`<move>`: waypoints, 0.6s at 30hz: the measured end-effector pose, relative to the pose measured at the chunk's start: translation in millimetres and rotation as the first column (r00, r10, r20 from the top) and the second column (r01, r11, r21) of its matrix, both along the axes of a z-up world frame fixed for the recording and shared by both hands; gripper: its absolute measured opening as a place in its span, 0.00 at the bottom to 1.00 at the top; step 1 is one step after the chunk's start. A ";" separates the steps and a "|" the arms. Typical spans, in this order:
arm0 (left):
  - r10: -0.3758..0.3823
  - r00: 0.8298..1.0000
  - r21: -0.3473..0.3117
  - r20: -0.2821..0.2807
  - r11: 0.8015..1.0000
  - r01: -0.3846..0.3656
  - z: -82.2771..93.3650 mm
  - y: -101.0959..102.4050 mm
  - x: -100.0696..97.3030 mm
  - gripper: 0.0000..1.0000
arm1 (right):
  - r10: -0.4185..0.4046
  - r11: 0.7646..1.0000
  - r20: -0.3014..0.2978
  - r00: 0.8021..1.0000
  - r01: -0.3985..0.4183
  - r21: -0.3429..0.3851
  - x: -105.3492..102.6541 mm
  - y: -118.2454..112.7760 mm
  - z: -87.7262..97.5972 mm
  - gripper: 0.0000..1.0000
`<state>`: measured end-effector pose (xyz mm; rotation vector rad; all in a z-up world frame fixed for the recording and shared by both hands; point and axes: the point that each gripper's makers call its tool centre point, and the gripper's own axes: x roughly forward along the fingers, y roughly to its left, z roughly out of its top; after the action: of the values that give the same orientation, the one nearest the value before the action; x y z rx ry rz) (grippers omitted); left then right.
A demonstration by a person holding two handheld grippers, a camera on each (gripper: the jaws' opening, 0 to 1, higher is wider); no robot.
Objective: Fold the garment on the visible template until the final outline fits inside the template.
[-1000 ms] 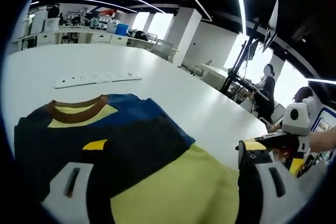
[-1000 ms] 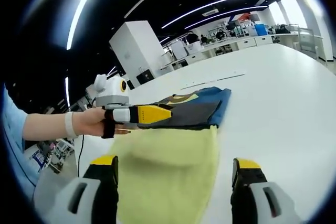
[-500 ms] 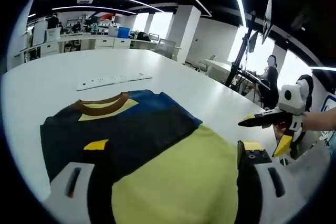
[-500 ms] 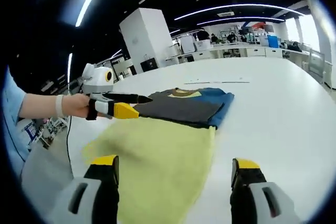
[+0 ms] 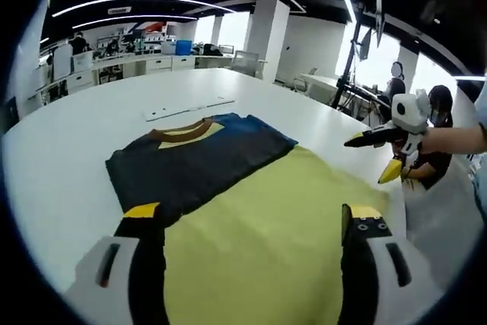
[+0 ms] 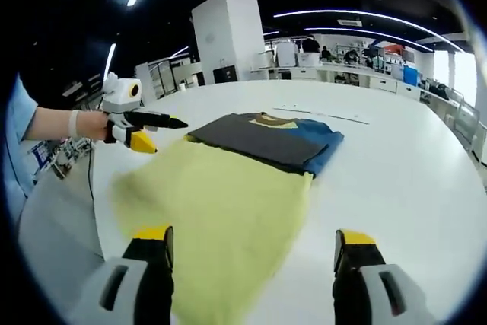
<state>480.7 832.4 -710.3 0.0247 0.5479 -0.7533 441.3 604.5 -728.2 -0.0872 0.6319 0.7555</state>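
A: Biggest first?
B: White table (image 5: 68,135), then the garment (image 5: 251,211) spread flat on it: yellow-green part nearer both cameras, dark part with brown collar farther.
A: Grippers?
B: Left gripper (image 5: 247,222) and right gripper (image 6: 249,243) are seen spread wide, nothing gripped, held over the yellow part.
A: View differences?
B: A white strip (image 5: 189,108) beyond the collar is clearer in the left gripper view; a sleeve (image 6: 15,135) is seen in the right gripper view.

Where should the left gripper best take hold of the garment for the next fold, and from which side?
Probably the yellow lower corner of the garment nearest the left gripper, coming in low from that open side: the cloth lies flat there, single-layered and free at its edge.
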 end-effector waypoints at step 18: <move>0.089 0.994 0.005 -0.060 0.996 -0.089 -9.4 56.8 -70.4 0.82 | -0.006 0.999 -0.030 1.000 0.005 -0.031 -25.4 -22.4 -4.9 0.80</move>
<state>410.3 889.2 -719.7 -0.0206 0.6031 -0.6680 415.9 582.0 -733.0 -0.1028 0.6725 0.7425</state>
